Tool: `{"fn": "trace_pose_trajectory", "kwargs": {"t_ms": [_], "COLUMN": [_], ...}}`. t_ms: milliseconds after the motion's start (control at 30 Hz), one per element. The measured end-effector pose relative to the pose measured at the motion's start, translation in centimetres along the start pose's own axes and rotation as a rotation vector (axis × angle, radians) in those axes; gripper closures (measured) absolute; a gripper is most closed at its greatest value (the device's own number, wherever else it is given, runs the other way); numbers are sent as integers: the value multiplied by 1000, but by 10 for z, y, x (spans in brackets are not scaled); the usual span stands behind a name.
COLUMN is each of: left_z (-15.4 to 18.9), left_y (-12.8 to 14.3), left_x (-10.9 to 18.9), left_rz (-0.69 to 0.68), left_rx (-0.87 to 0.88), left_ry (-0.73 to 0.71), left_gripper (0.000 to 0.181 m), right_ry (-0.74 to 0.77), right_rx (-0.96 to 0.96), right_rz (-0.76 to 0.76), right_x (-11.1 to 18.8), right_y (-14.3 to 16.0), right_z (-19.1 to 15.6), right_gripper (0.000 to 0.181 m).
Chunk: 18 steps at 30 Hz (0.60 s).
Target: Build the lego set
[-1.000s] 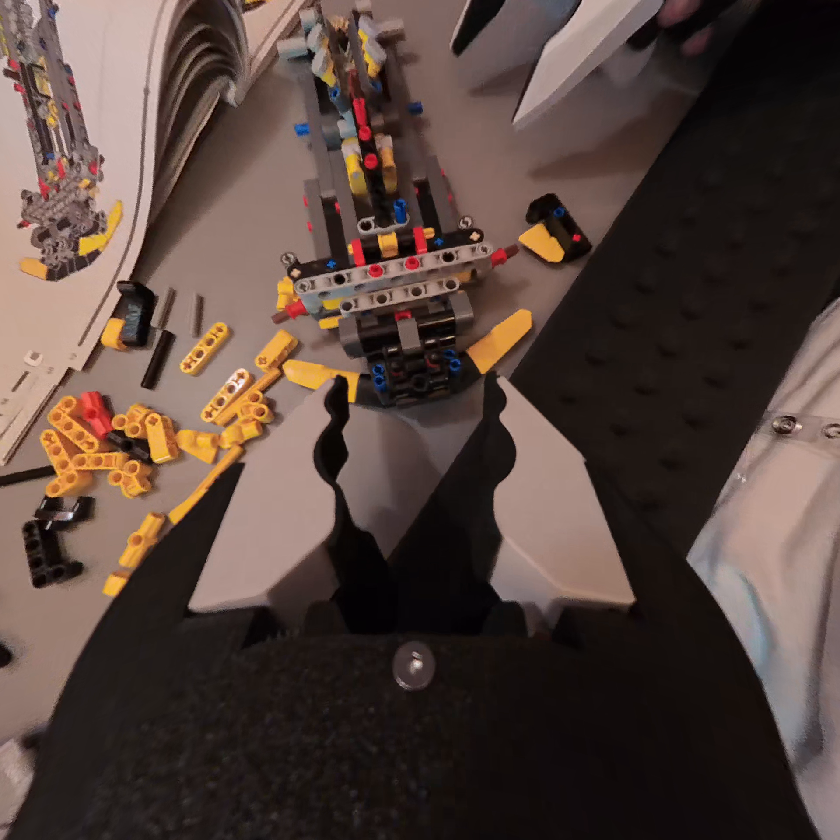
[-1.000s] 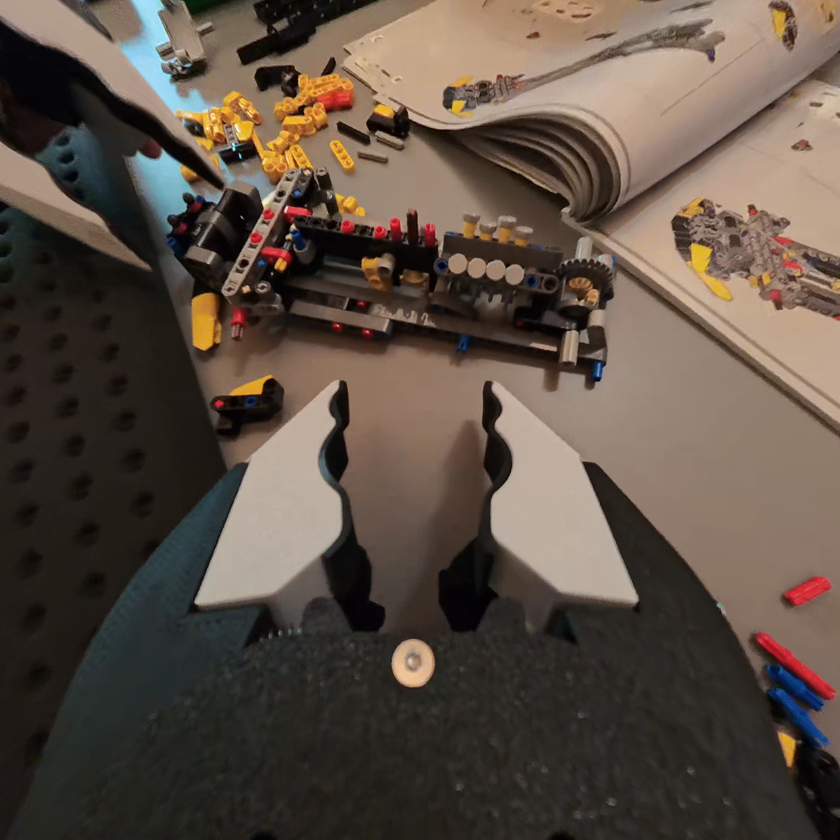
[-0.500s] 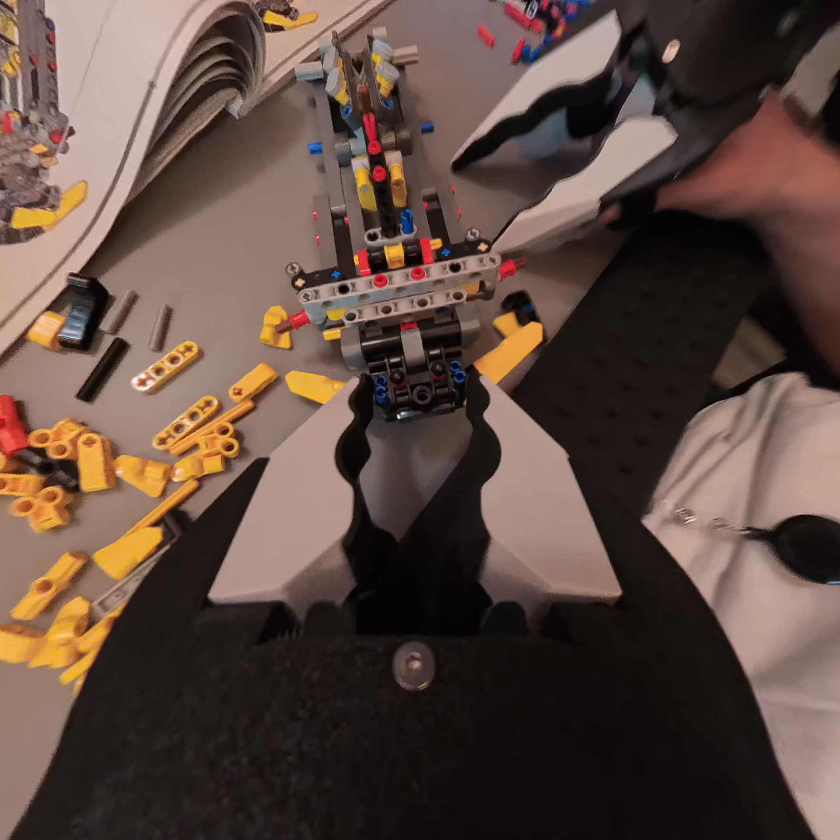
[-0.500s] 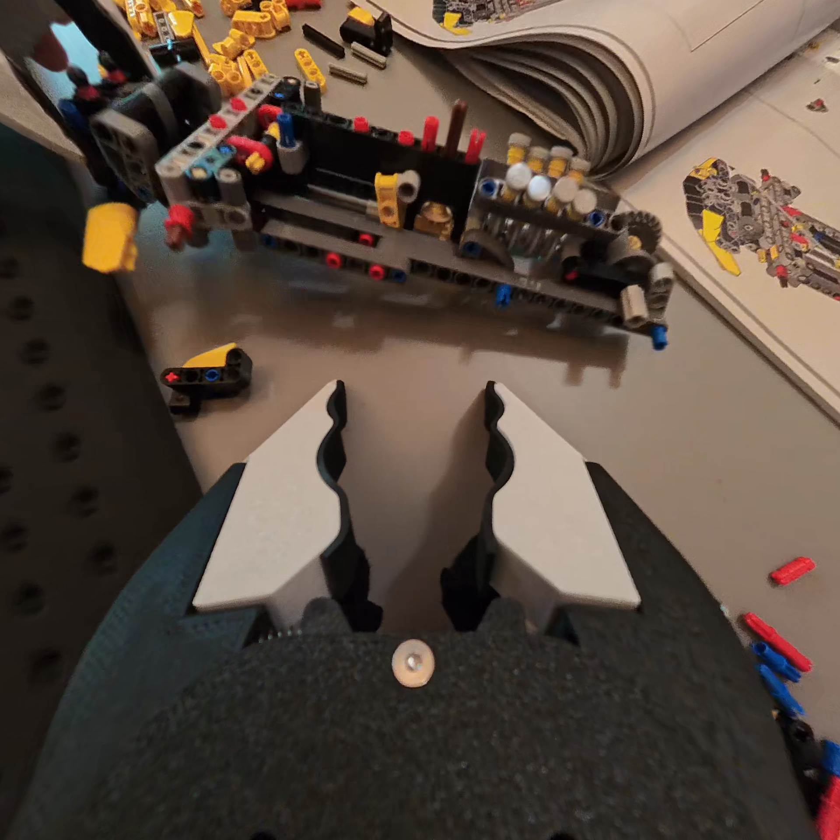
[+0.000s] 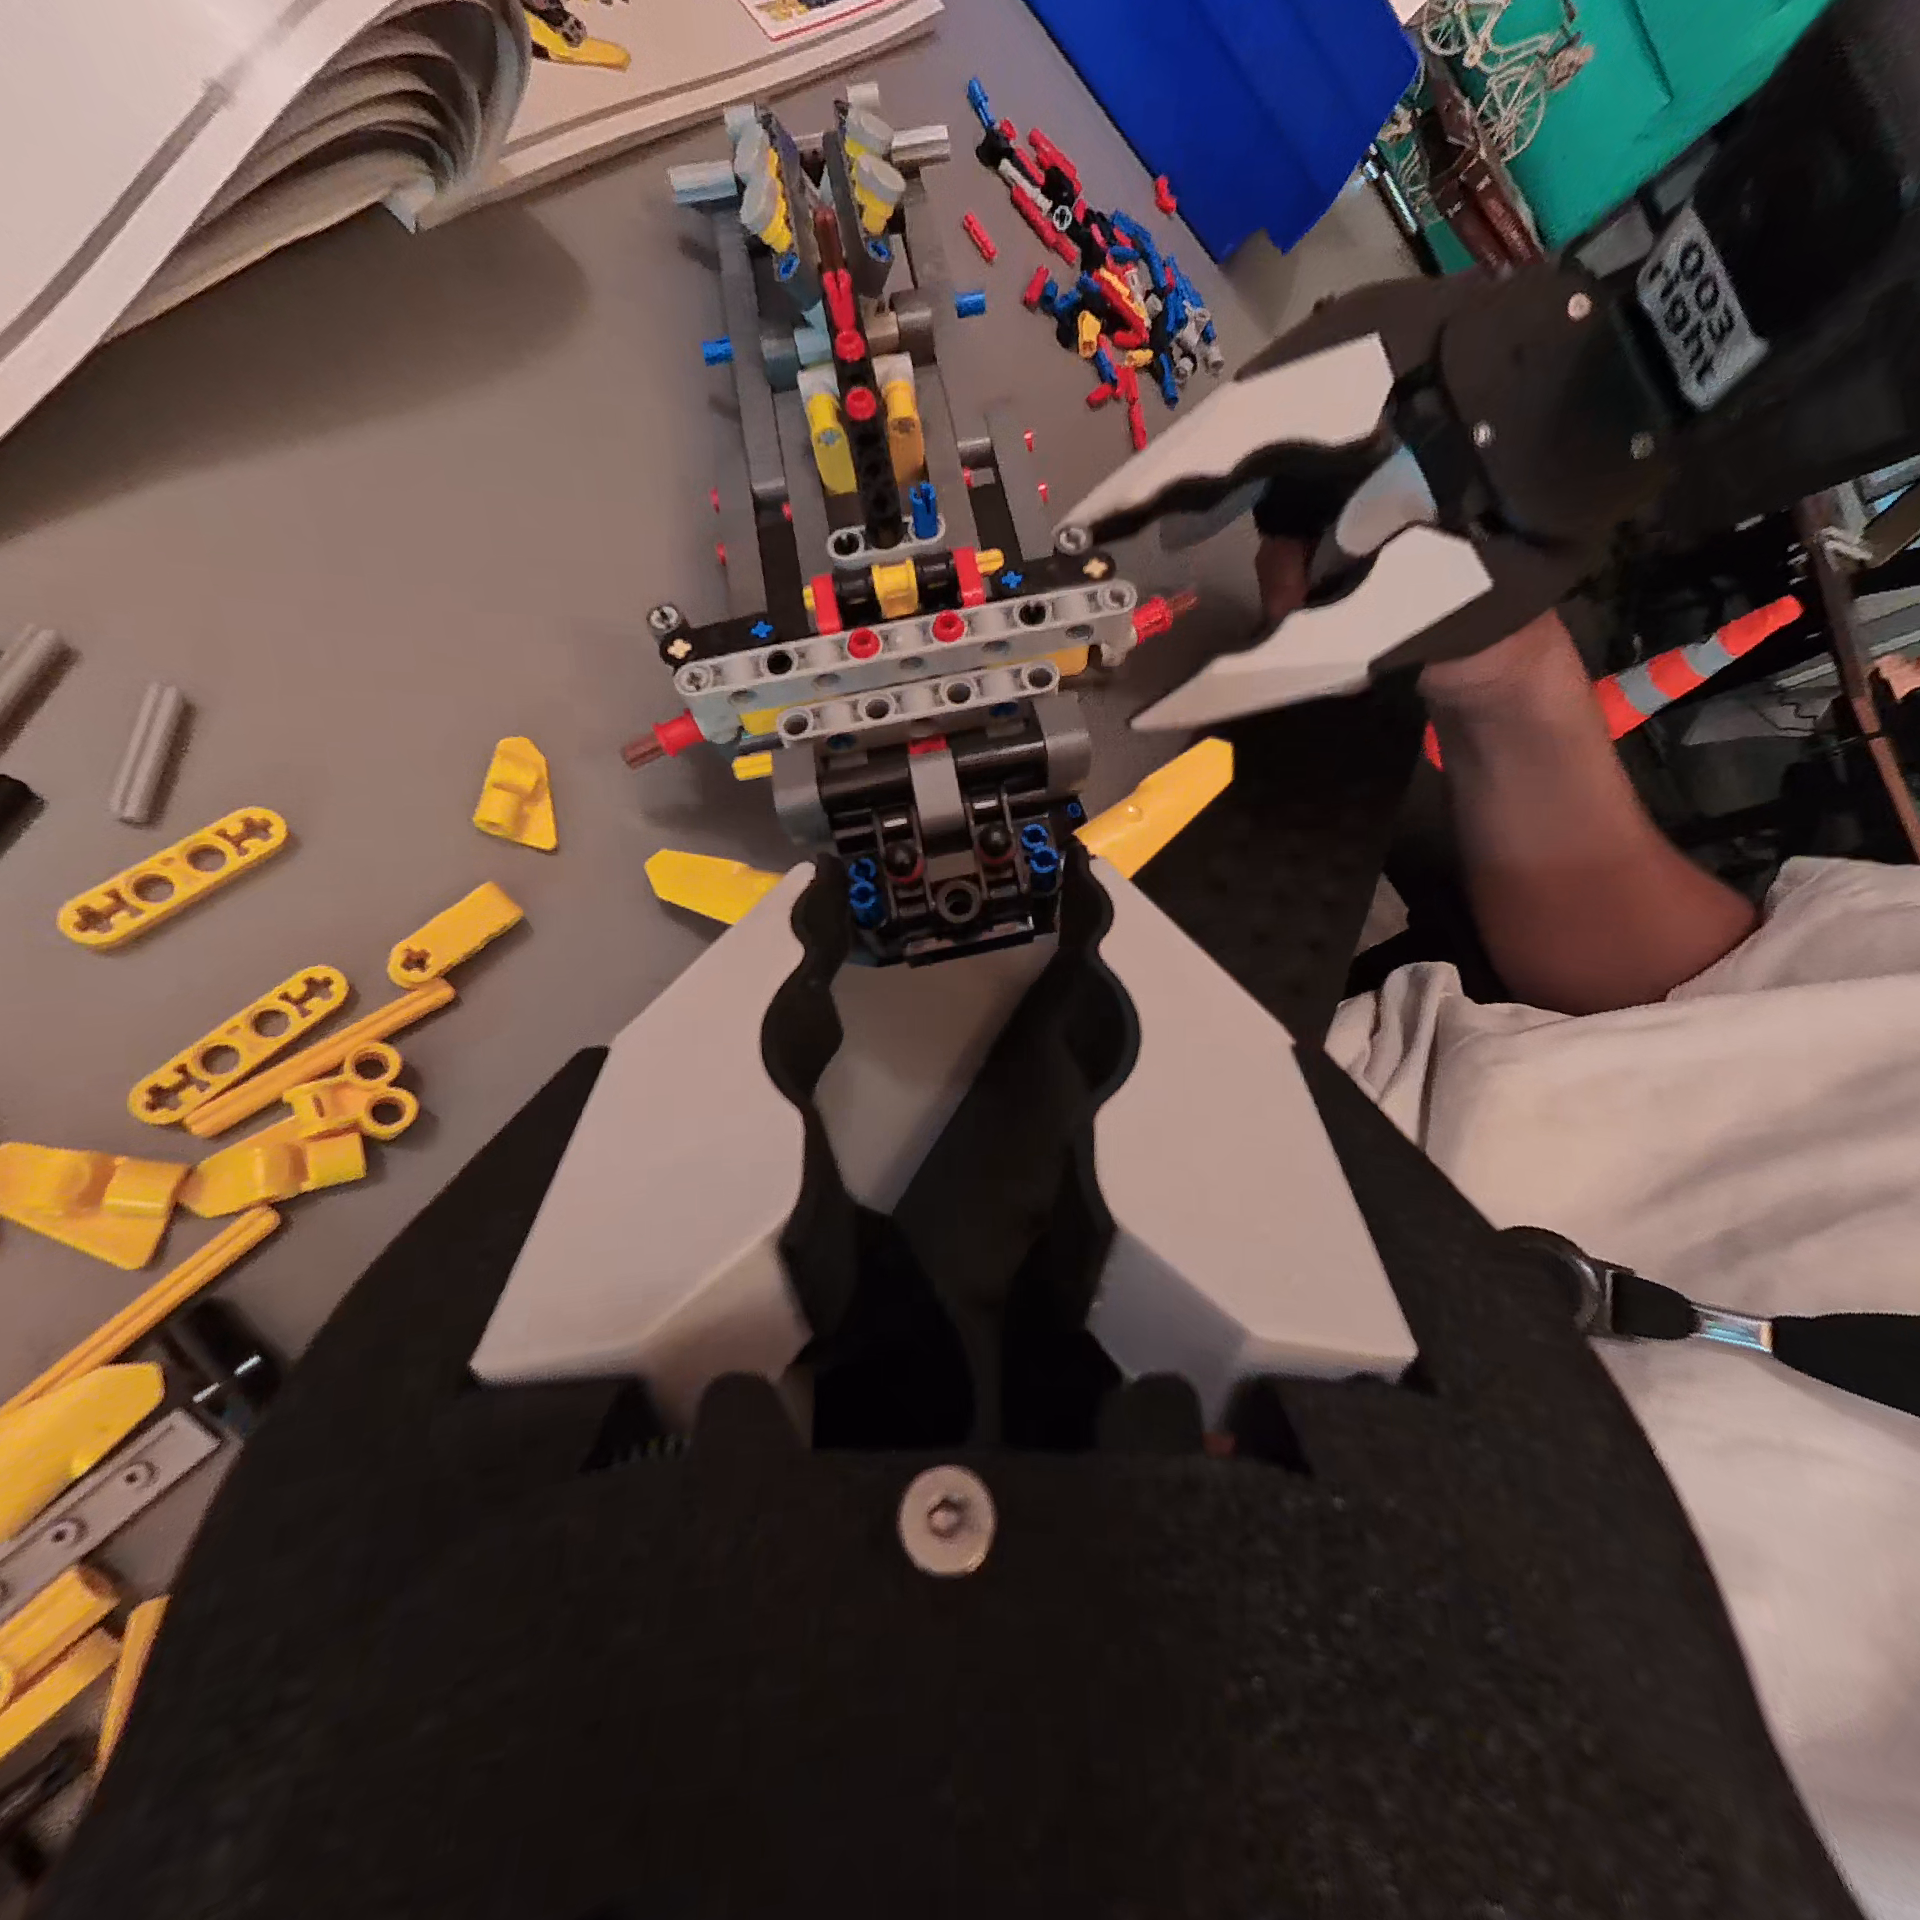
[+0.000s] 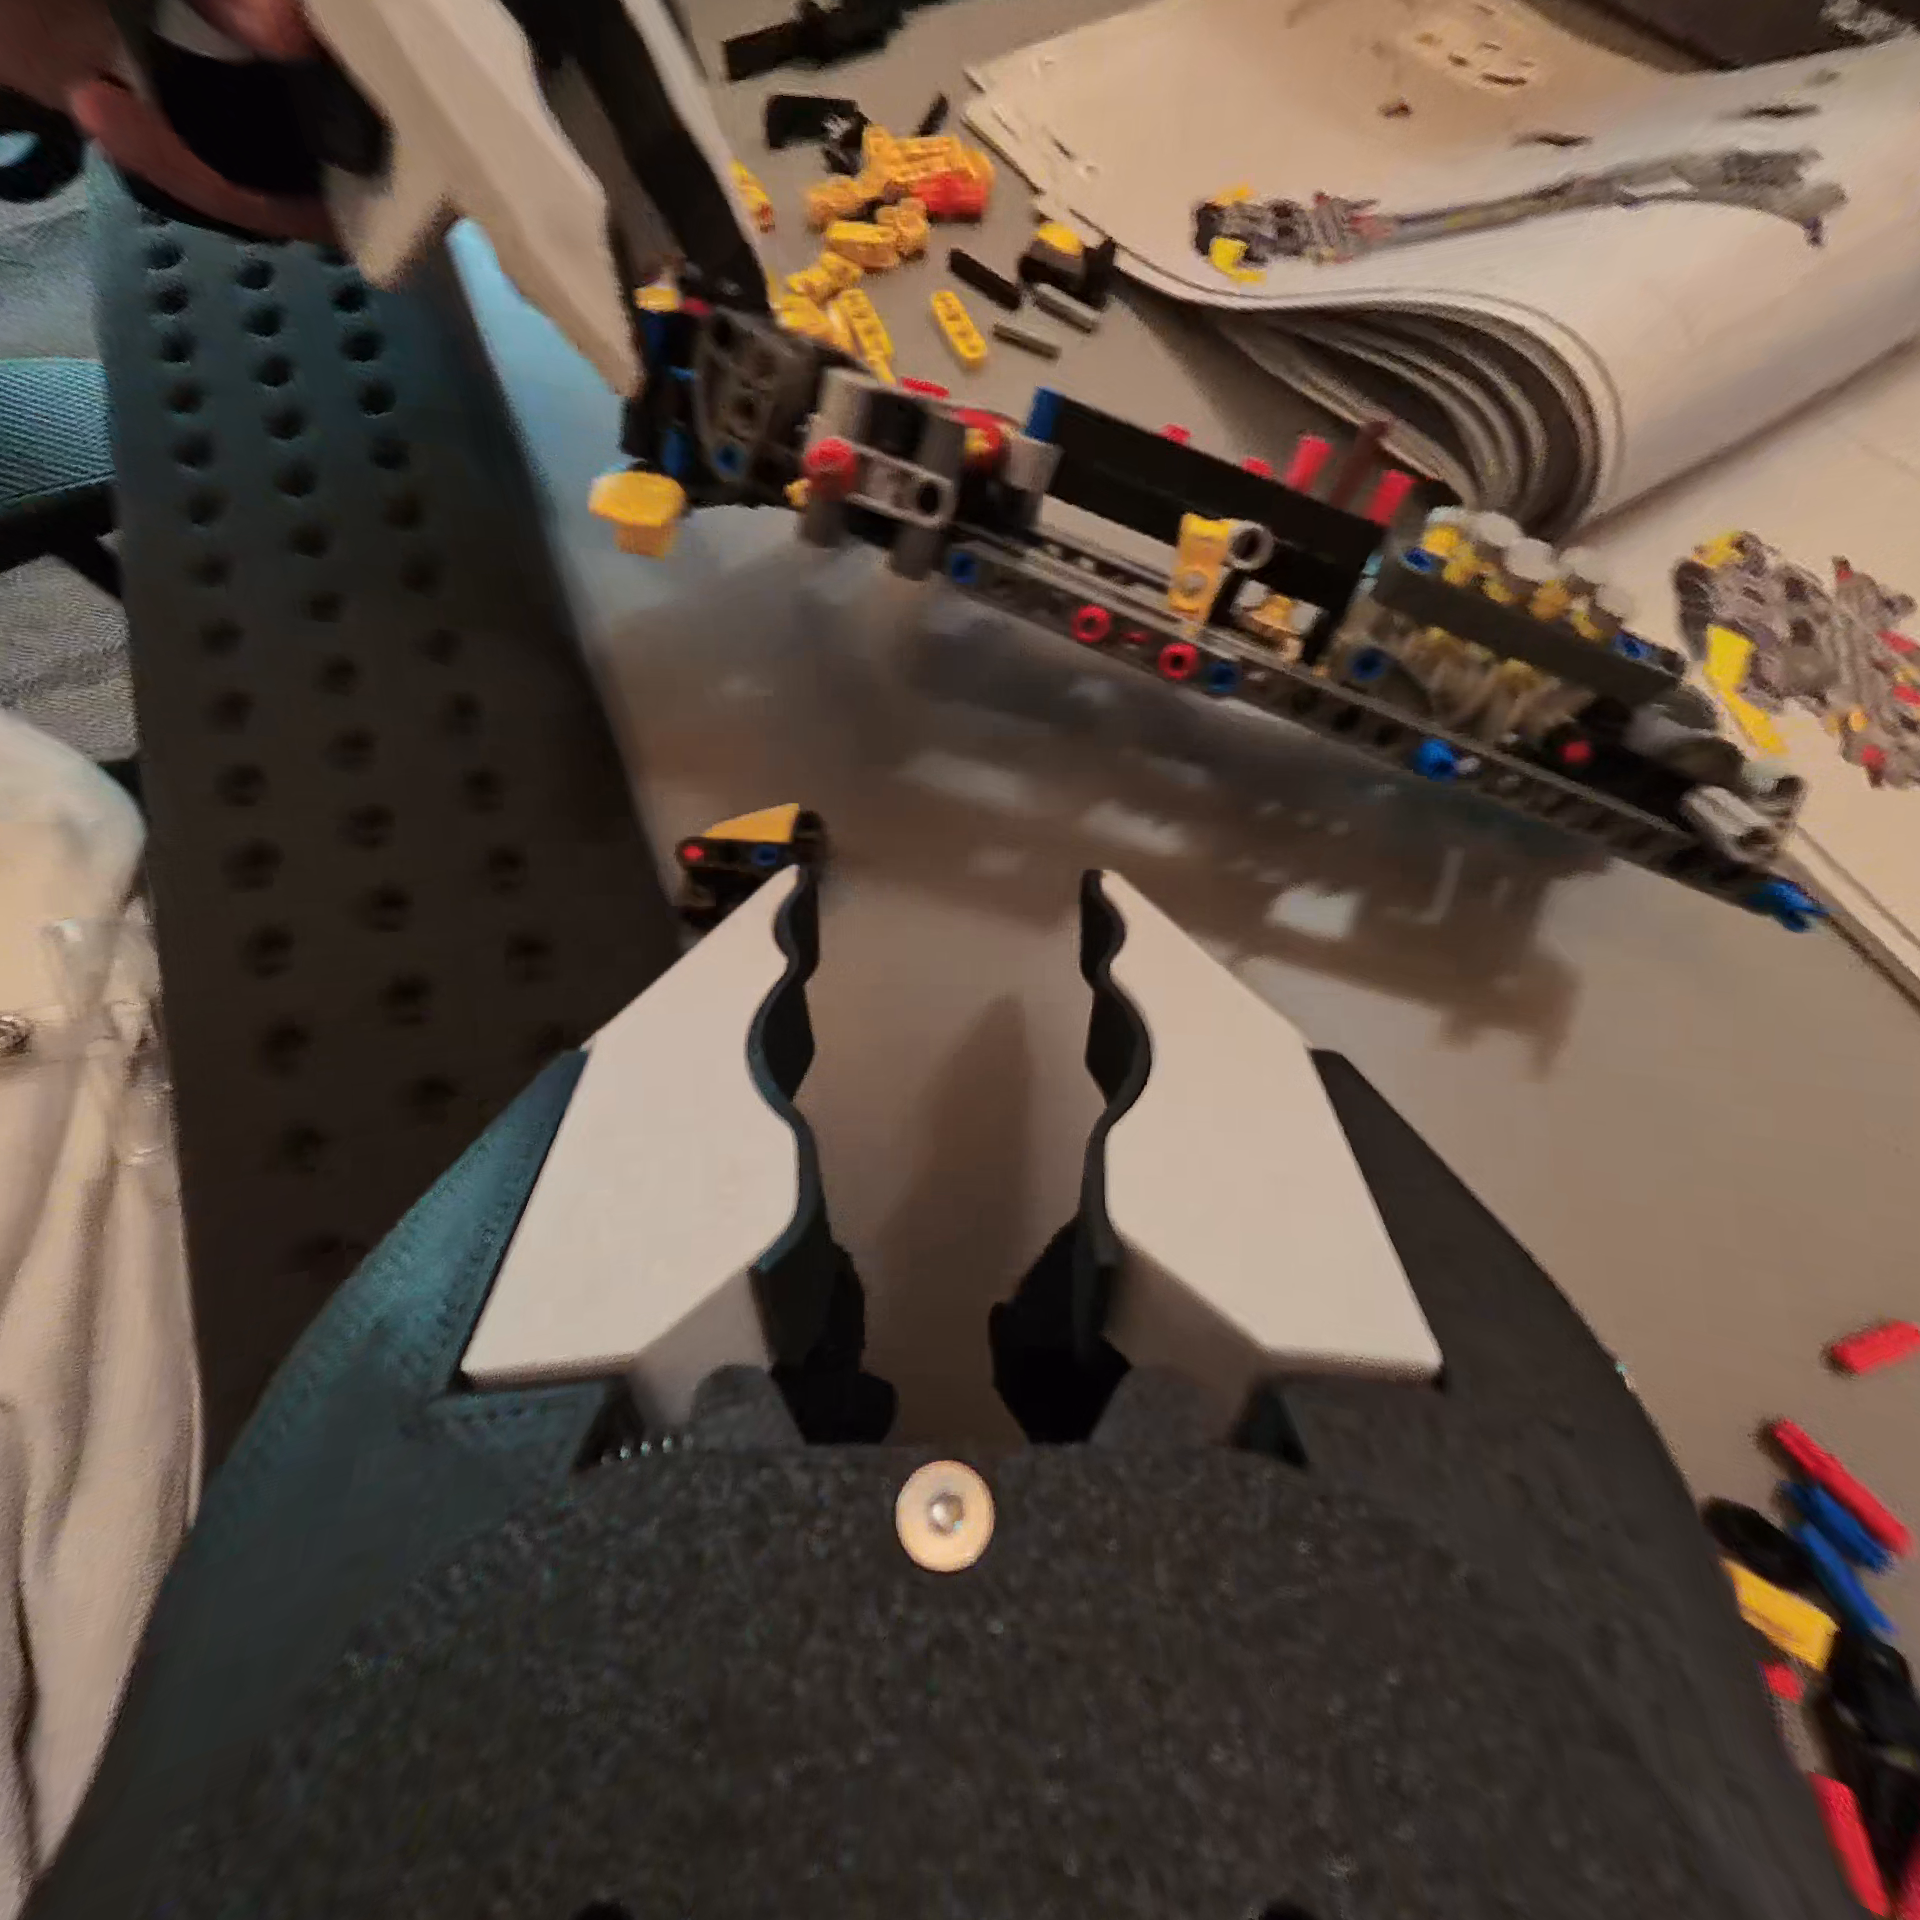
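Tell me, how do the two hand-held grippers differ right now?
The left hand-held gripper is clamped on the near end of the lego model; the right hand-held gripper is open and holds nothing. The left meets the model's end, the right its side. Both have grey, wavy-edged fingers.

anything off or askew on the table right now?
Yes: the chassis sits tilted, its near end raised in the left gripper and its far end low by the open manual. Loose yellow parts lie scattered, normal mid-build.

The only writing sits on a small grey label (image 5: 1699,322), stuck upside down on the black body of the right gripper (image 5: 1109,619). The open instruction booklet (image 5: 208,125) at the table's far edge shows printed pictures only, with no legible text.
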<state>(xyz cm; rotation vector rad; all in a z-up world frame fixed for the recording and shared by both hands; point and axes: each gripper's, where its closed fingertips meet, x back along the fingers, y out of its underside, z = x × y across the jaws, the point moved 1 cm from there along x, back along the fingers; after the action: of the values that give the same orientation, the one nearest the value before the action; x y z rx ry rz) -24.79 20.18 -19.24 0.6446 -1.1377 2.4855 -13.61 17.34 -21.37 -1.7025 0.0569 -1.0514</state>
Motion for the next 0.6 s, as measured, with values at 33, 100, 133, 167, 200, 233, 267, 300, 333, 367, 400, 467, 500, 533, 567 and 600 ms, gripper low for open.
{"fn": "trace_pose_trajectory", "kwargs": {"t_ms": [33, 100, 133, 167, 200, 233, 267, 300, 333, 367, 400, 467, 500, 533, 567, 600], "left_z": [0, -1, -3, -7, -11, -14, -16, -17, -18, -20, -21, -22, -22, -22, -22, -22], "left_y": [0, 0, 0, 1, 2, 4, 5, 7, 10, 13, 14, 14, 15, 15, 15, 16], "left_x": [-1, -3, -4, -5, -5, -7, -9, -11, -14, -17, -19, -22, -24, -24, -25, -25], "left_rz": [2, 6, 4, -2, -13, -26, -40, -52, -66, -82, -91, -86, -89, -92, -96, -97], "left_rx": [-14, -69, -121, -188, -260, -323, -371, -401, -420, -435, -451, -484, -488, -494, -503, -512], "left_ry": [-11, -52, -89, -141, -201, -250, -282, -303, -320, -334, -348, -368, -374, -380, -386, -391], "left_gripper": [142, 142, 142, 142, 142, 142, 142, 142, 142, 142, 142, 142, 142, 142, 142, 141], "right_ry": [12, 22, 41, 48, 50, 50, 50, 53, 55, 58, 59, 69, 81, 86, 86, 84], "right_rx": [-20, -59, -82, -102, -119, -130, -136, -140, -142, -146, -151, -146, -142, -137, -139, -142], "right_rz": [11, 40, 29, 3, -31, -61, -78, -78, -68, -55, -45, -50, -54, -55, -54, -53], "right_x": [1, 1, 1, 0, -2, -3, -4, -5, -6, -7, -8, -11, -11, -11, -11, -11], "right_y": [0, -1, 2, 7, 13, 18, 22, 23, 24, 24, 24, 26, 26, 26, 26, 26], "right_z": [6, 16, 23, 27, 30, 32, 34, 35, 37, 38, 38, 39, 40, 41, 41, 41], "right_gripper": [130, 128, 129, 129, 127, 125, 125, 124, 124, 124, 124, 124, 124, 124, 124, 125]}}
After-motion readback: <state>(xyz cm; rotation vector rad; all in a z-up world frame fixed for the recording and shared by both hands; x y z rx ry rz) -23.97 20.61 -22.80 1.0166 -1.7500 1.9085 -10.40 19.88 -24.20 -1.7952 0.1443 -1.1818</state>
